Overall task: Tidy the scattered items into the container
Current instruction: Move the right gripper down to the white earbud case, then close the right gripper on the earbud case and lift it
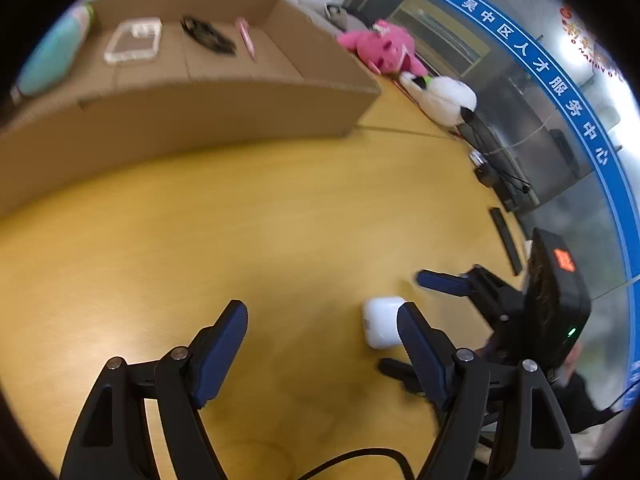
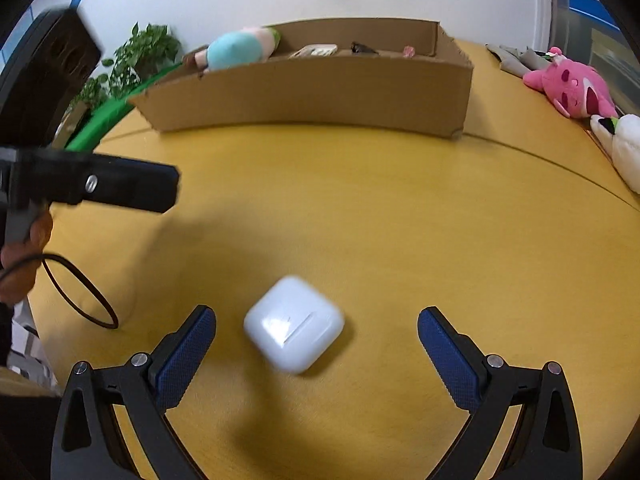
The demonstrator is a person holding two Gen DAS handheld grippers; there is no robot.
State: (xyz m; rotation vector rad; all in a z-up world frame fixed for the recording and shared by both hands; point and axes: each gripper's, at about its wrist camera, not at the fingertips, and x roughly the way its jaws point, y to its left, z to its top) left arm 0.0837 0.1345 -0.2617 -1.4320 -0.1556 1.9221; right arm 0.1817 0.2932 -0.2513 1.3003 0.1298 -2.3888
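A white earbud case [image 2: 294, 324] lies on the yellow table [image 2: 400, 208], between the wide-apart fingers of my right gripper [image 2: 316, 316]; the pads do not touch it. In the left wrist view the case [image 1: 380, 320] sits just past the right fingertip of my left gripper [image 1: 320, 312], which is open with nothing between its fingers. One finger [image 1: 444, 283] of the right gripper reaches in beyond the case. The cardboard box [image 2: 320, 92] stands at the table's far side, holding a teal plush [image 2: 236, 52], a clear case [image 1: 134, 40], a black item [image 1: 208, 36] and a pink stick [image 1: 246, 42].
A pink plush [image 2: 572, 84] and a white plush [image 2: 624, 148] lie at the table's right edge. A black cable loop [image 2: 80, 296] rests at the left beside a hand [image 2: 24, 248]. A potted plant [image 2: 136, 60] stands behind the box. A black bar [image 1: 506, 240] lies near the glass wall.
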